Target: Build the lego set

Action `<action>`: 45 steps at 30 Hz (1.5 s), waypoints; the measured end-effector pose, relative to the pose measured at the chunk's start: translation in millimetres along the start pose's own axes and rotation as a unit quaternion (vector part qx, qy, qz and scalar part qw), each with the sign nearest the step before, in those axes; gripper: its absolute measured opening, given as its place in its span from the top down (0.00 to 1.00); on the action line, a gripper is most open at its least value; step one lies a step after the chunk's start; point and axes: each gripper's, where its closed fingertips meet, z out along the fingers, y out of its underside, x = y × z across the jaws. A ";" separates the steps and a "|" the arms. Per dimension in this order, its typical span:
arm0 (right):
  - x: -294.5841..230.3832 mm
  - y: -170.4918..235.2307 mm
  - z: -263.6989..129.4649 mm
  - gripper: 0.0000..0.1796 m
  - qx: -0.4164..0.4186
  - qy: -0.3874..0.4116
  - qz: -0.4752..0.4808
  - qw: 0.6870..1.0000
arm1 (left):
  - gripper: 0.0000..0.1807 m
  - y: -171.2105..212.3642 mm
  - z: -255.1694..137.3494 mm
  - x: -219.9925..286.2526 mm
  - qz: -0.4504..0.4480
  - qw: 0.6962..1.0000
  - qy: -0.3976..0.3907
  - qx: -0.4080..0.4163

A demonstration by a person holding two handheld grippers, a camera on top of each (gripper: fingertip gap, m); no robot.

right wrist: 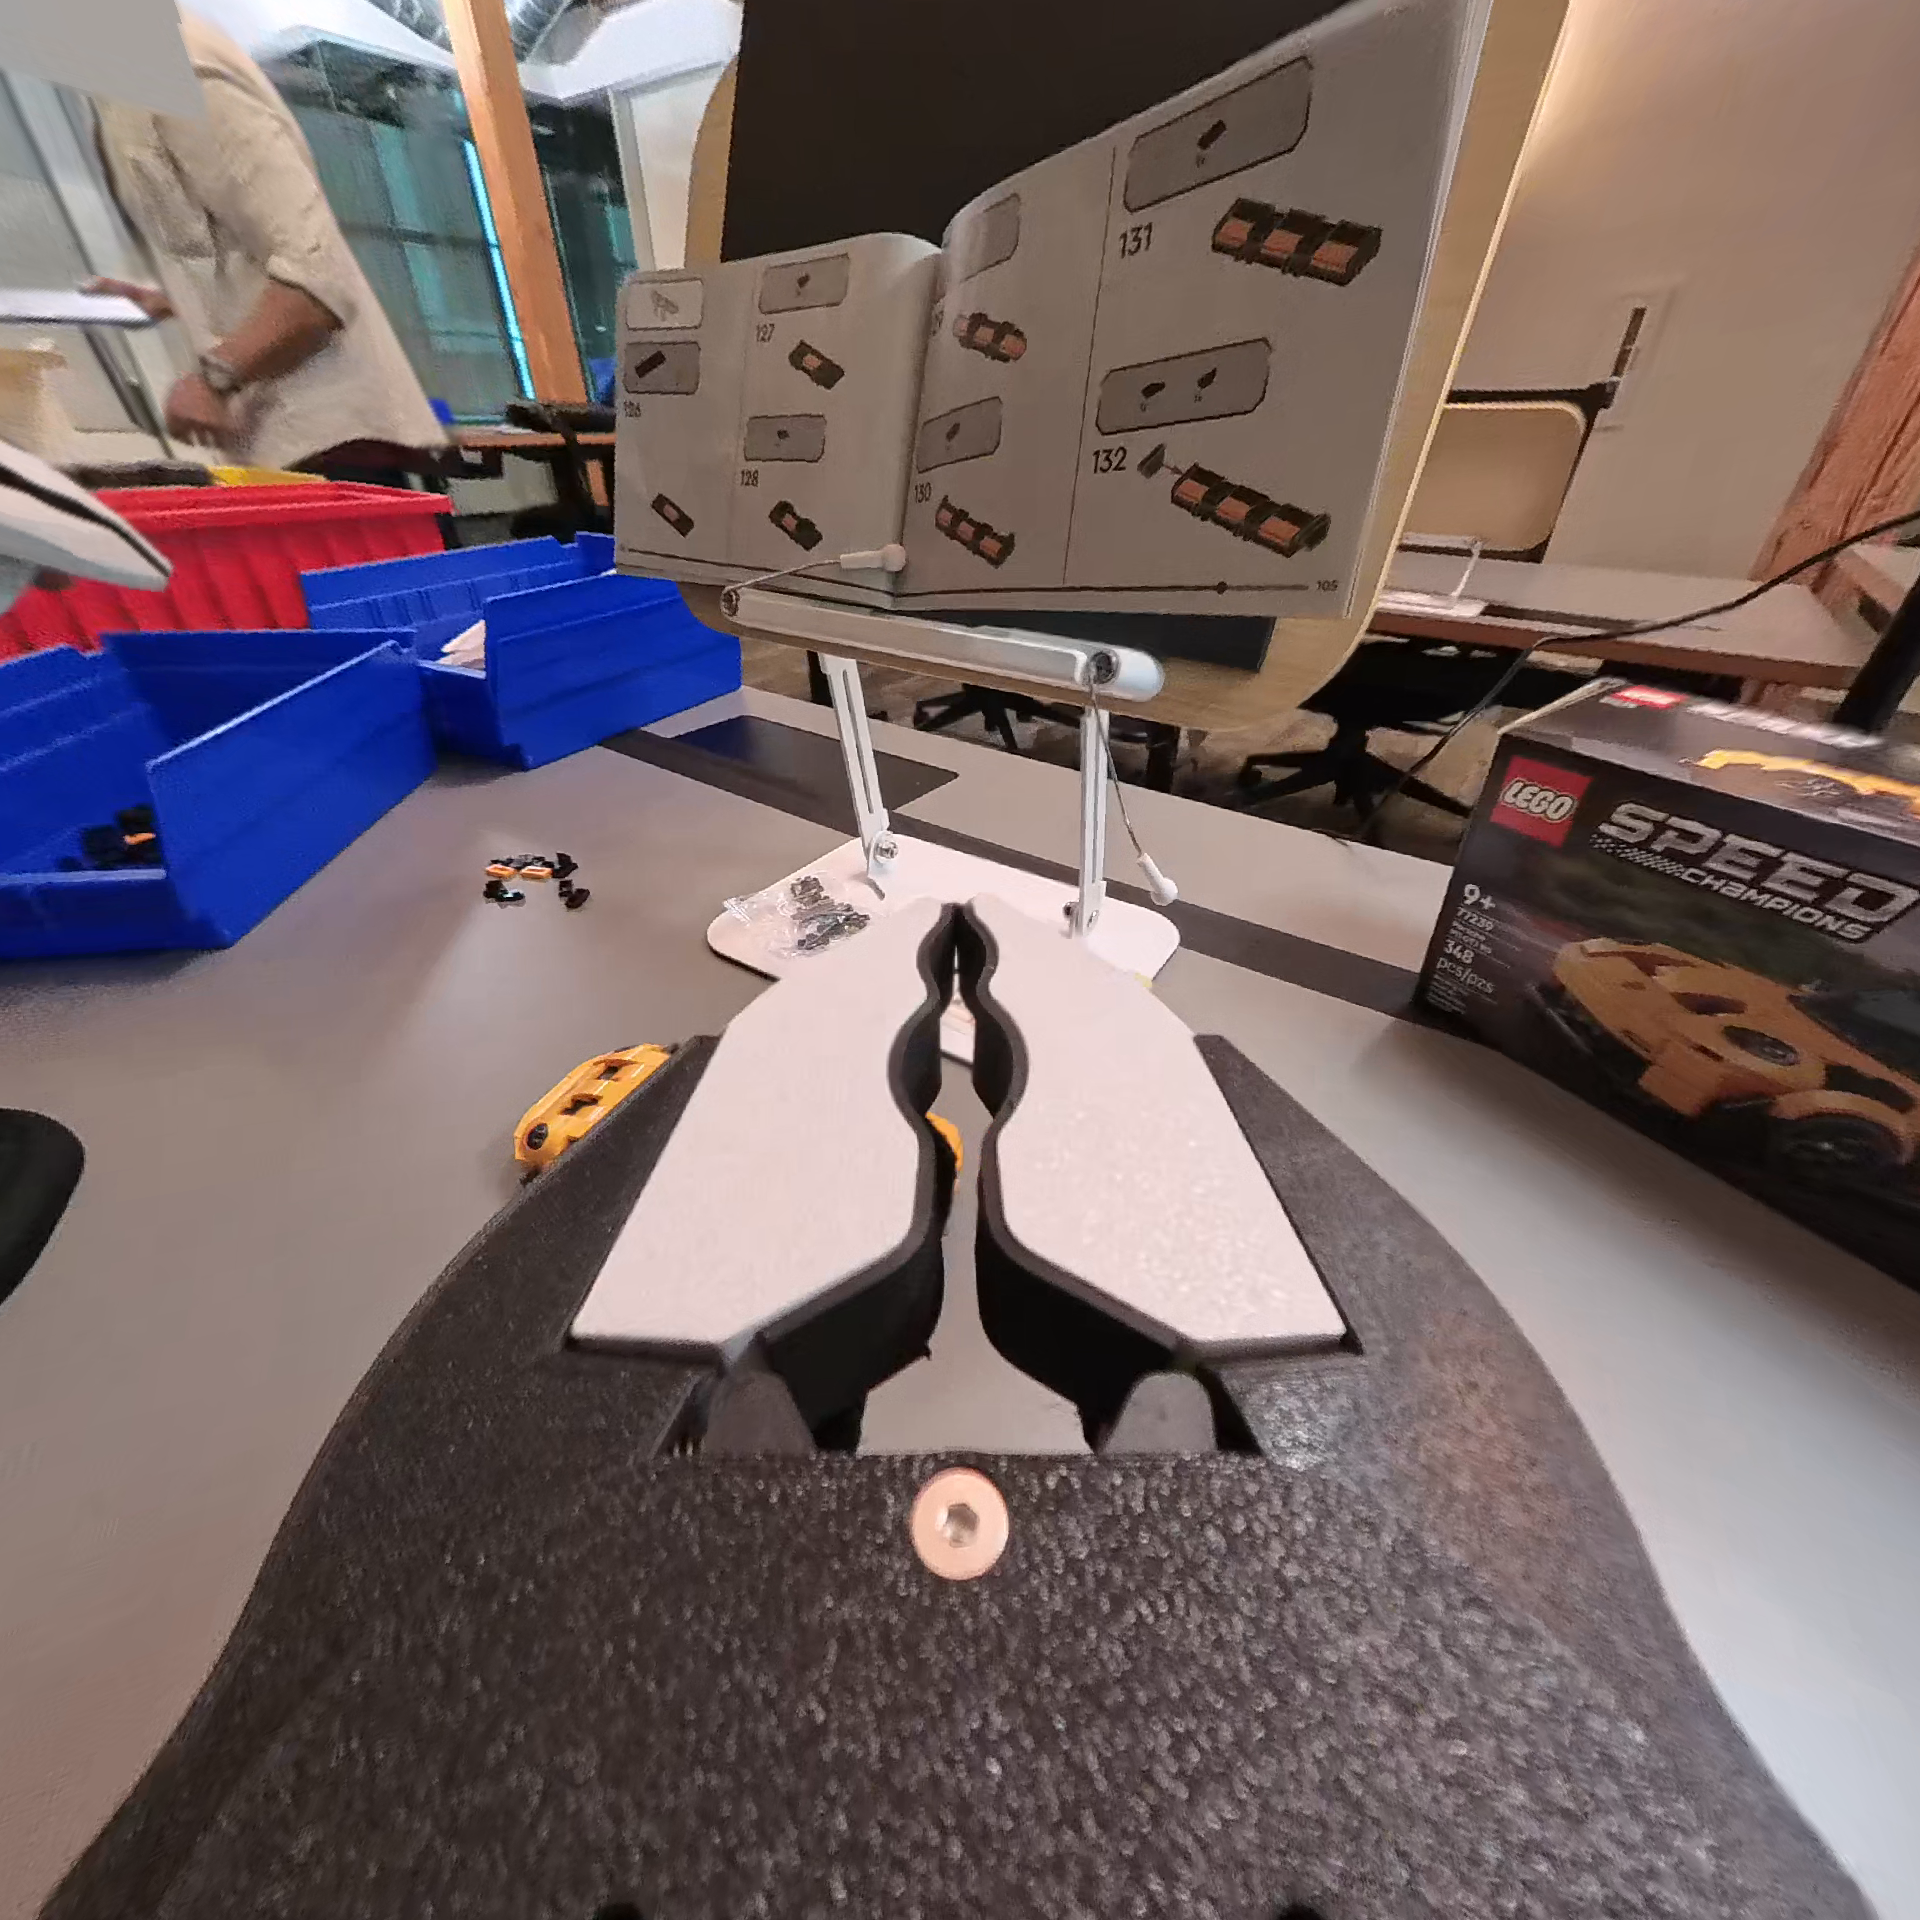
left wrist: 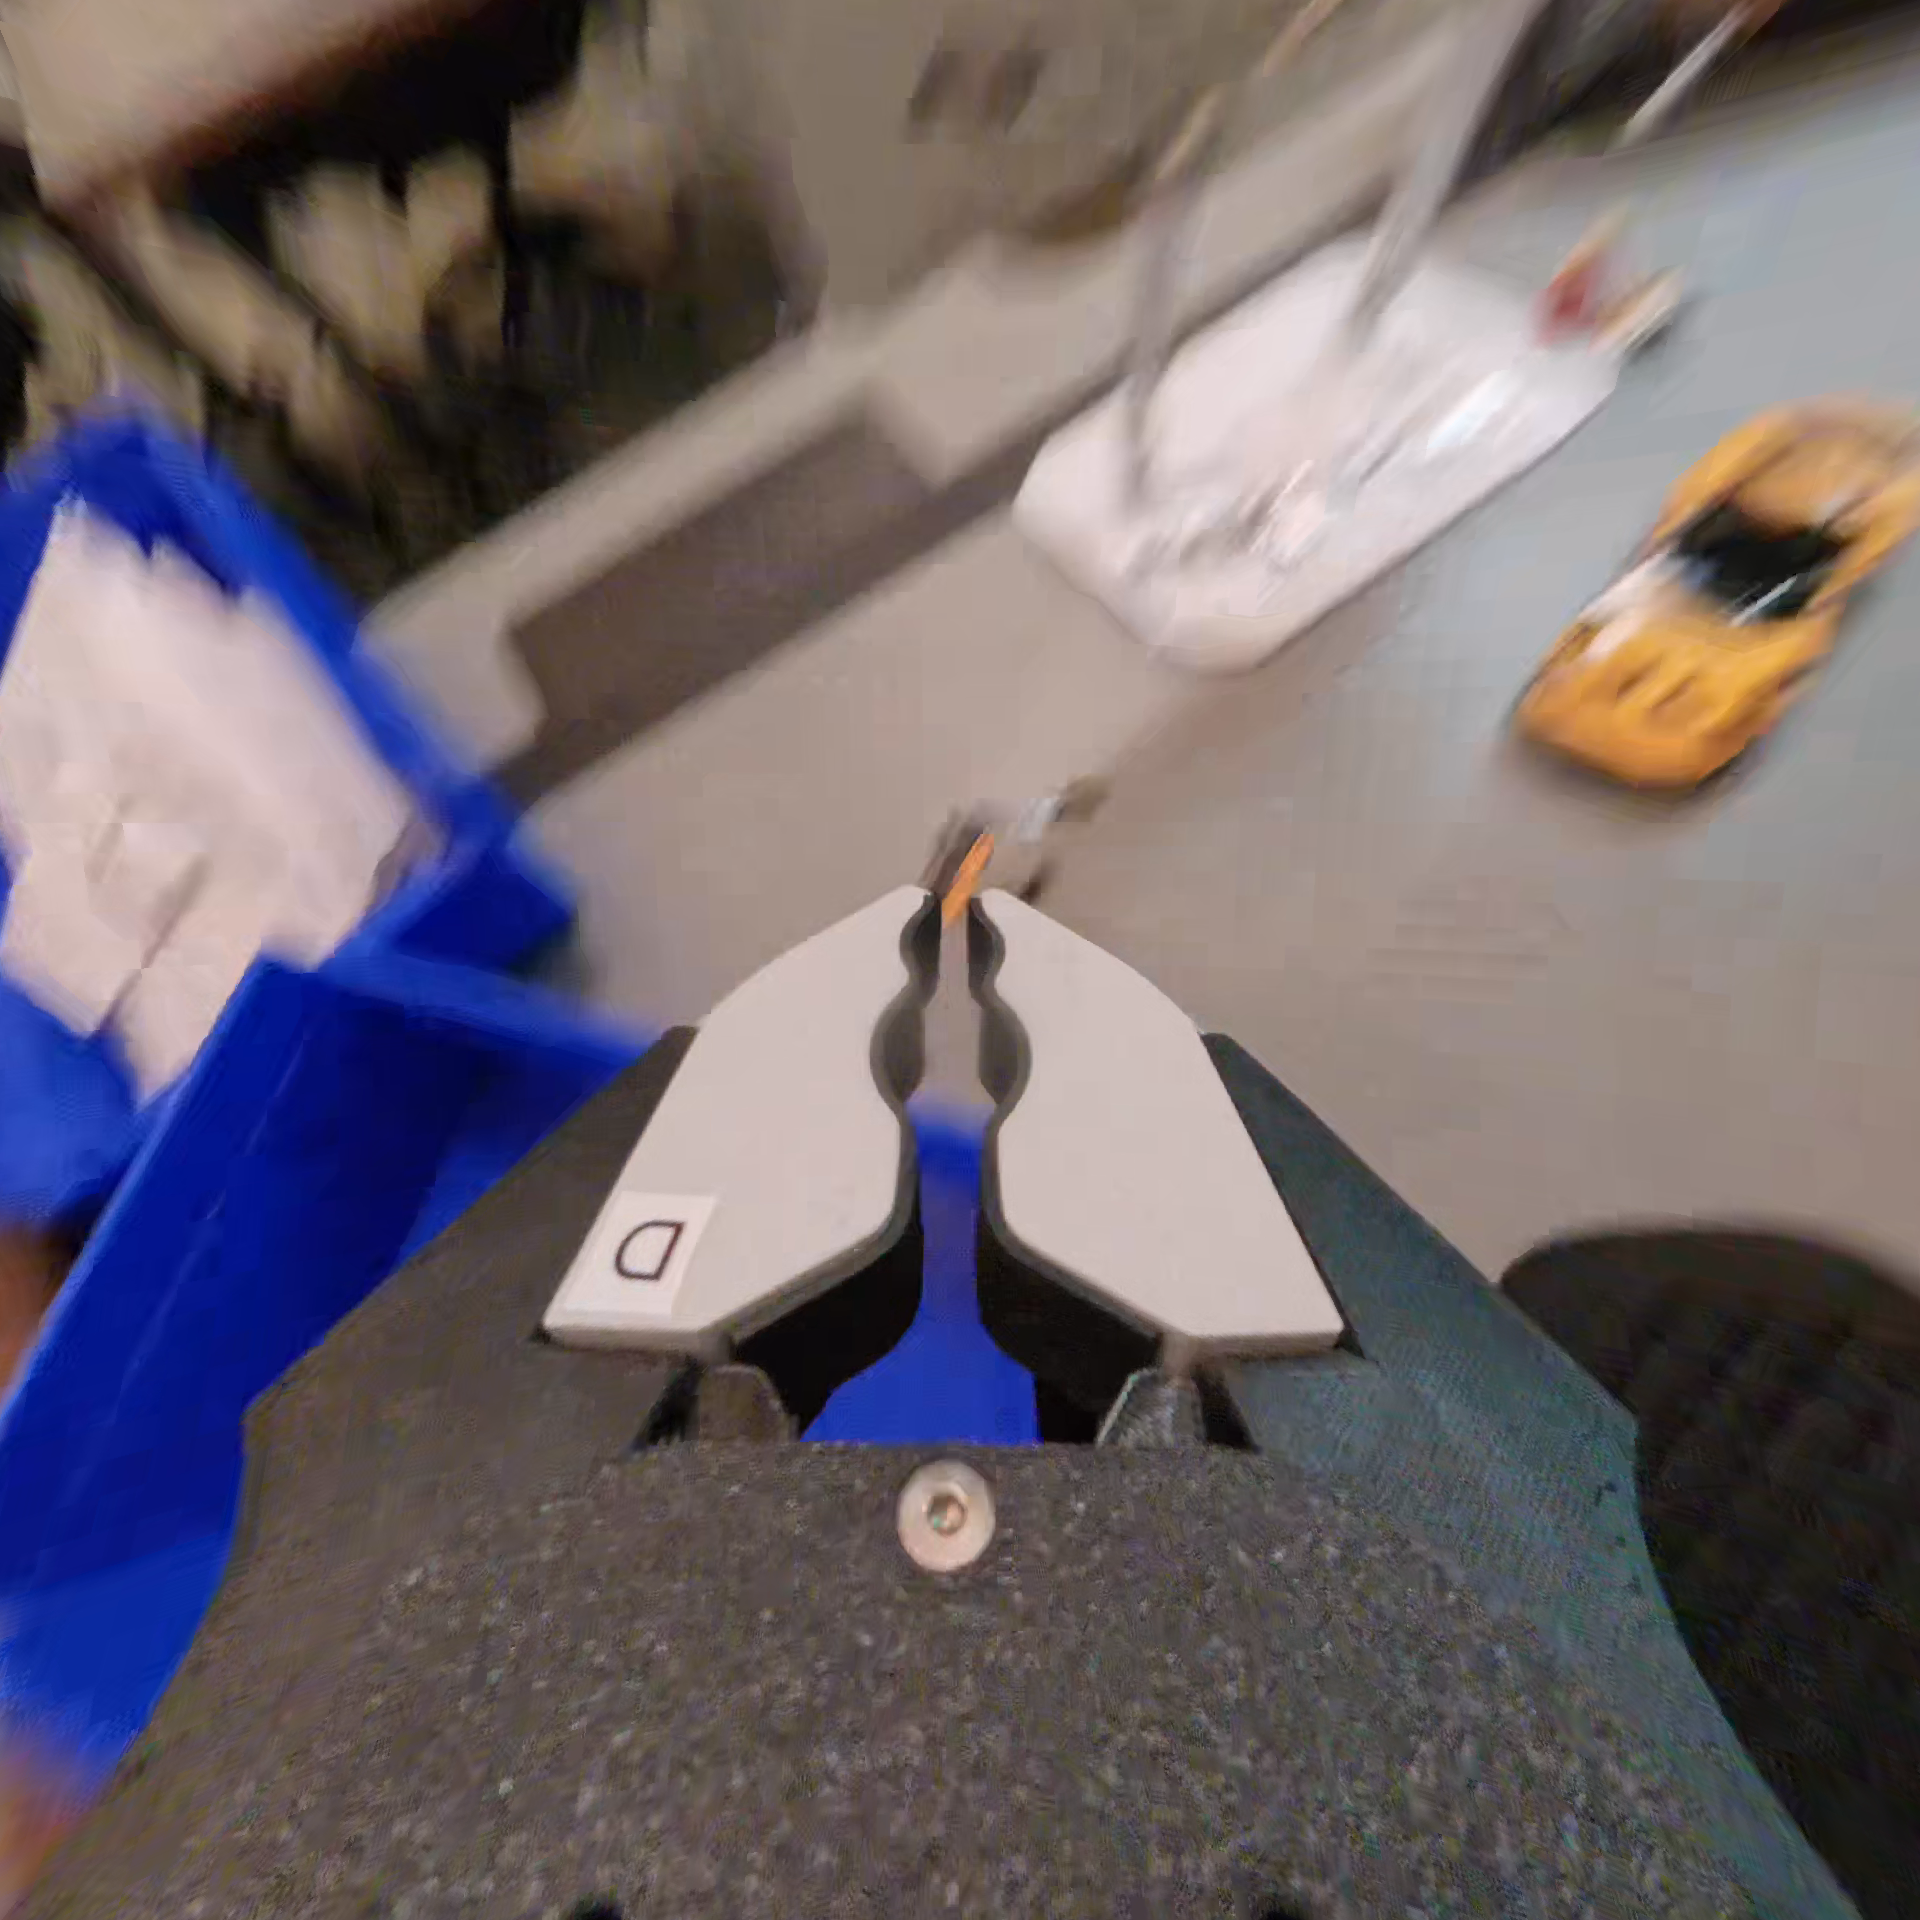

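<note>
Left tongs point(left wrist: 954, 902) are pinching a small orange piece point(left wrist: 968, 875) at the tips, above the grey worktop point(left wrist: 1351, 987); view blurred. Right tongs point(right wrist: 958, 914) are sitting clenched, gripping nothing, over the yellow lego car point(right wrist: 587, 1096) on the worktop. Loose pieces point(right wrist: 535, 875) are lying near the blue bins point(right wrist: 239, 790); instruction booklet point(right wrist: 997, 416) is resting on its stand.

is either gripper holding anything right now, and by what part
The left gripper pinches a small orange piece by its near end, at the very fingertips. The right gripper is shut on nothing.
</note>
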 end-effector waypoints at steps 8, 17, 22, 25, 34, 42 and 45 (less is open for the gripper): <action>-8.6 3.9 1.6 1.00 -0.010 -0.021 0.006 1.000 | 0.76 181.7 -33.4 -105.5 -0.105 0.895 0.002 -0.433; -7.3 8.0 -2.1 1.00 -0.017 -0.020 -0.002 1.000 | 0.83 246.2 -18.2 -119.1 0.037 0.826 0.078 -0.558; -8.6 14.2 2.0 1.00 -0.028 -0.024 -0.003 0.999 | 0.87 248.4 -10.3 -113.9 0.187 0.817 0.150 -0.524; -9.9 17.0 3.9 1.00 -0.033 -0.025 -0.009 0.999 | 0.88 253.6 -12.7 -113.7 0.222 0.798 0.166 -0.535; -13.8 23.7 10.1 1.00 -0.046 -0.025 -0.021 0.998 | 0.87 256.8 -6.4 -124.4 0.313 0.785 0.161 -0.510; -19.7 31.4 19.1 1.00 -0.061 -0.031 -0.031 0.997 | 0.85 254.6 1.3 -133.7 0.368 0.784 0.136 -0.481; -23.2 32.5 21.9 1.00 -0.063 -0.034 -0.040 0.997 | 0.85 253.4 5.1 -136.0 0.380 0.783 0.137 -0.473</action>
